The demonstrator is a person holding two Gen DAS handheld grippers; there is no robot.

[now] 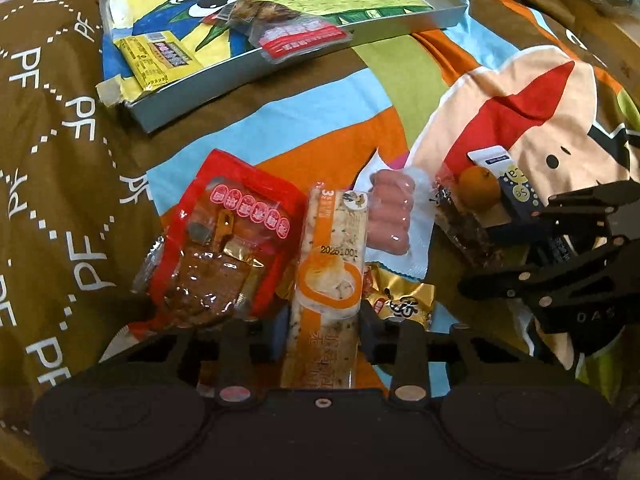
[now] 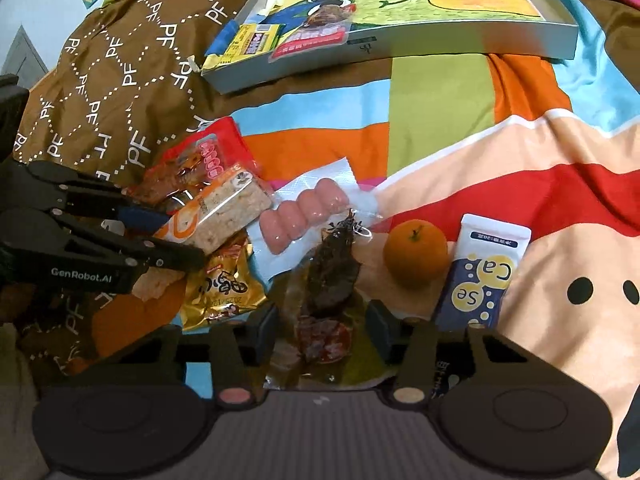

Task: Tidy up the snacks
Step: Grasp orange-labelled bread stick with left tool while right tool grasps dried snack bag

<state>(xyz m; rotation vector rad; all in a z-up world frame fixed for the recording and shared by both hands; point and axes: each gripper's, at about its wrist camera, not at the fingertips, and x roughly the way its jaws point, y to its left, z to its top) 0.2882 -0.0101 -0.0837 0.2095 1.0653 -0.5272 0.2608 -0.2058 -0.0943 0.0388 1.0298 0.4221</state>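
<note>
Left wrist view: the left hand-held gripper (image 1: 322, 330) points steeply down at a patterned bedcover (image 1: 68, 128), its two pads closed against the sides of a long rice-cracker bar (image 1: 326, 280) in an orange-and-clear wrapper. Just left of the pads lies a red pouch of braised snack (image 1: 228, 236); just right, a gold packet (image 1: 404, 300); ahead and right, a sealed pack of pink sausages (image 1: 390, 212). Far ahead sits a shallow grey box (image 1: 448, 14) with a cartoon lining, holding a yellow packet (image 1: 158, 58) and a red-edged pouch (image 1: 296, 28). The right hand-held gripper (image 1: 560, 240) enters at the right edge. Right wrist view: the right hand-held gripper (image 2: 322, 328) straddles a clear pack of dark dried meat (image 2: 332, 276); the pads stand beside the wrapper, and whether they press on it cannot be told. Right of the pads are a mandarin (image 2: 416, 254) and a blue-and-white tablet box (image 2: 484, 276). To the left, the other hand-held gripper clamps the cracker bar; the grey box lies far ahead.
</note>
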